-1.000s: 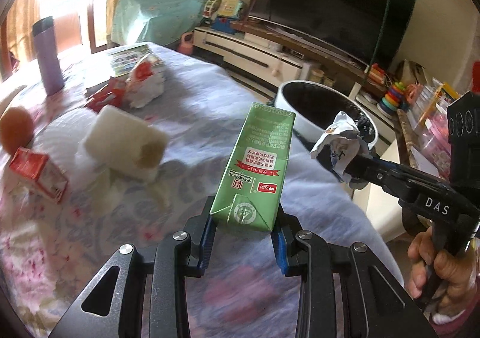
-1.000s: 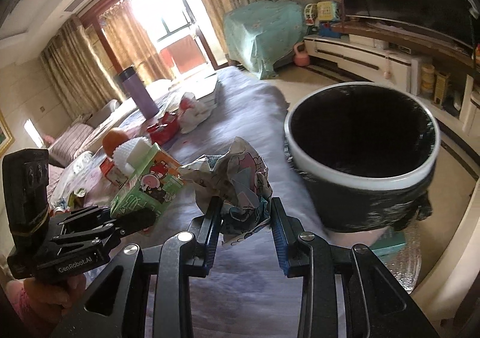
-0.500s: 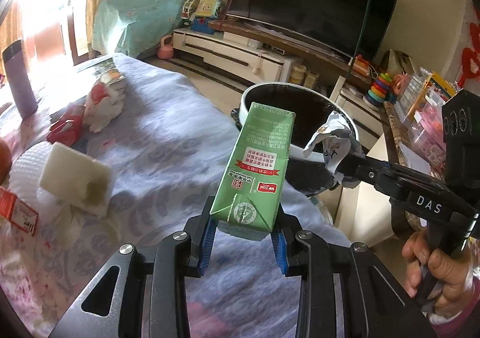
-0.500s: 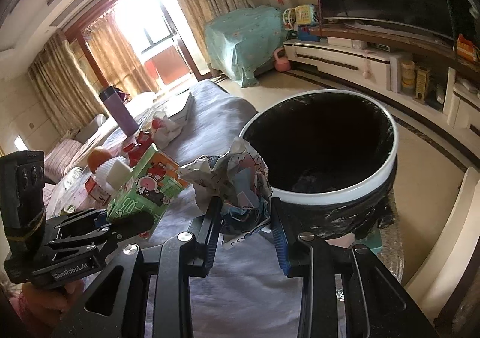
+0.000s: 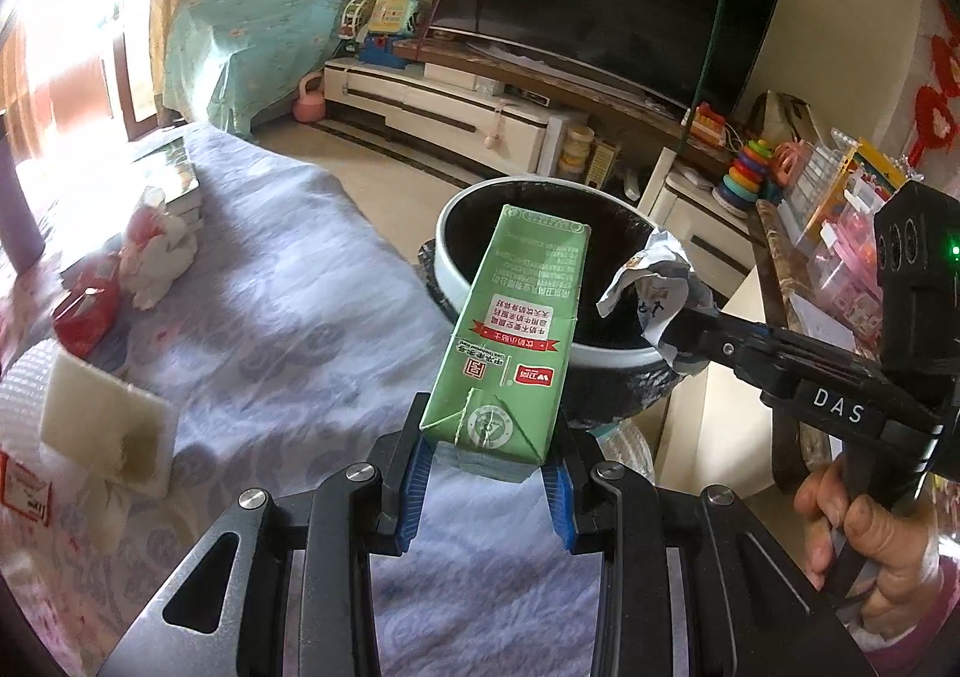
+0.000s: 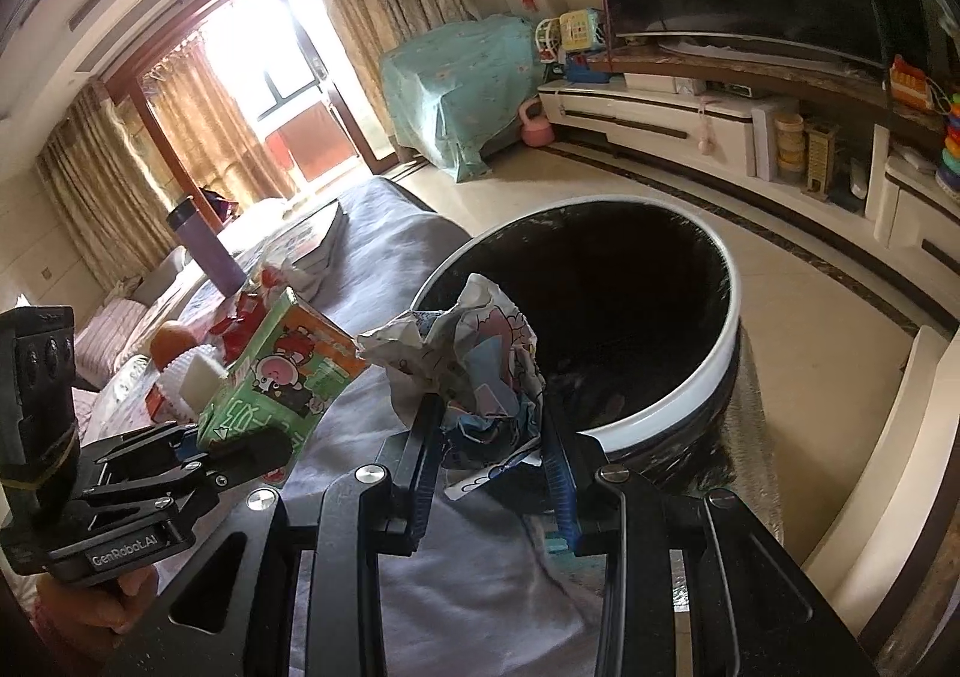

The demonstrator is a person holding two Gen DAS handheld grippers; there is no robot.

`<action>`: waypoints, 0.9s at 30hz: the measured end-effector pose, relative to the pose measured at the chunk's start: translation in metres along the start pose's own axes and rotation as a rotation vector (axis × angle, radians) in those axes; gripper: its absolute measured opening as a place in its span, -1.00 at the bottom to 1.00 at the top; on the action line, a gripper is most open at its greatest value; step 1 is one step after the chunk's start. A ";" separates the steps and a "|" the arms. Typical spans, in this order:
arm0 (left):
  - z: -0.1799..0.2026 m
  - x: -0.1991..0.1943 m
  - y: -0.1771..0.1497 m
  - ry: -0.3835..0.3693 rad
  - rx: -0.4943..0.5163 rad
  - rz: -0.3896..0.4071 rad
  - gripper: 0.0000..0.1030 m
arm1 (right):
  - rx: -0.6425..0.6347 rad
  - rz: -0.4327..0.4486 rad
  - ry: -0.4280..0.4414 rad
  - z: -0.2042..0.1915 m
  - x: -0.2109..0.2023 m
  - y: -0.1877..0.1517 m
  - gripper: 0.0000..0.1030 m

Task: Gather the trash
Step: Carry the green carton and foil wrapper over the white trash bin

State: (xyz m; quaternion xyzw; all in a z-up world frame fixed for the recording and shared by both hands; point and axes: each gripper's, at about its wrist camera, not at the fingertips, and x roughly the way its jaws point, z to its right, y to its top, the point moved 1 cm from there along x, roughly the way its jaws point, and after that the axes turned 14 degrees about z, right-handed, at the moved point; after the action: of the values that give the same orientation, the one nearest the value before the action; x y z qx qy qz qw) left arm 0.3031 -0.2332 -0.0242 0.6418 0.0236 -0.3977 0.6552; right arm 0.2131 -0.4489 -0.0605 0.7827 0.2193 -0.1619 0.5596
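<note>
Held in the left gripper (image 5: 487, 488), a green drink carton (image 5: 510, 341), blue fingers (image 5: 414, 482) pressed to both sides of its folded base, top end tilted toward the bin (image 5: 447, 263). Clamped in the right gripper (image 6: 493, 473), a crumpled printed wrapper (image 6: 480, 365), poised at the bin's near rim. Round, white-rimmed, lined with a glossy black bag; inside too dark to read. Standing on pale tiled floor just off the end of the table (image 5: 288, 281), under a soft lilac patterned cloth. Open floor beyond, up to the long white TV cabinet (image 5: 456, 113). Left on the cloth: a white foam block (image 5: 102, 425), a red packet (image 5: 84, 308), a crumpled white-and-red wad (image 5: 159, 257), a stack of books (image 5: 174, 173). Farther back in the right view, an orange (image 6: 171, 341) and a purple flask (image 6: 204, 251). Cut off at the frame edges, hands gripping the handles; window washed out by glare.
</note>
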 end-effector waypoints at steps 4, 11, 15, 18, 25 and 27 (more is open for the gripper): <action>0.004 0.008 0.005 -0.009 -0.001 -0.007 -0.38 | -0.007 0.003 -0.015 0.006 0.001 0.005 -0.37; 0.012 0.024 0.016 -0.014 0.006 -0.011 -0.38 | -0.010 0.003 -0.038 0.017 0.007 0.012 -0.37; 0.015 0.032 0.023 -0.014 0.007 -0.013 -0.38 | -0.012 0.003 -0.053 0.023 0.011 0.018 -0.37; 0.016 0.038 0.027 -0.018 0.006 -0.018 -0.38 | -0.012 0.002 -0.059 0.028 0.014 0.022 -0.36; 0.022 0.058 0.036 -0.025 0.016 -0.039 -0.38 | -0.006 -0.007 -0.076 0.038 0.022 0.028 -0.36; 0.021 0.062 0.039 -0.024 0.015 -0.043 -0.38 | -0.009 -0.007 -0.082 0.039 0.024 0.030 -0.36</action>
State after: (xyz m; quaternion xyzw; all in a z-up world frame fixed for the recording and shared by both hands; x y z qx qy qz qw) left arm 0.3574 -0.2870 -0.0222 0.6411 0.0268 -0.4196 0.6420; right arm 0.2491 -0.4902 -0.0611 0.7722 0.1997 -0.1947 0.5709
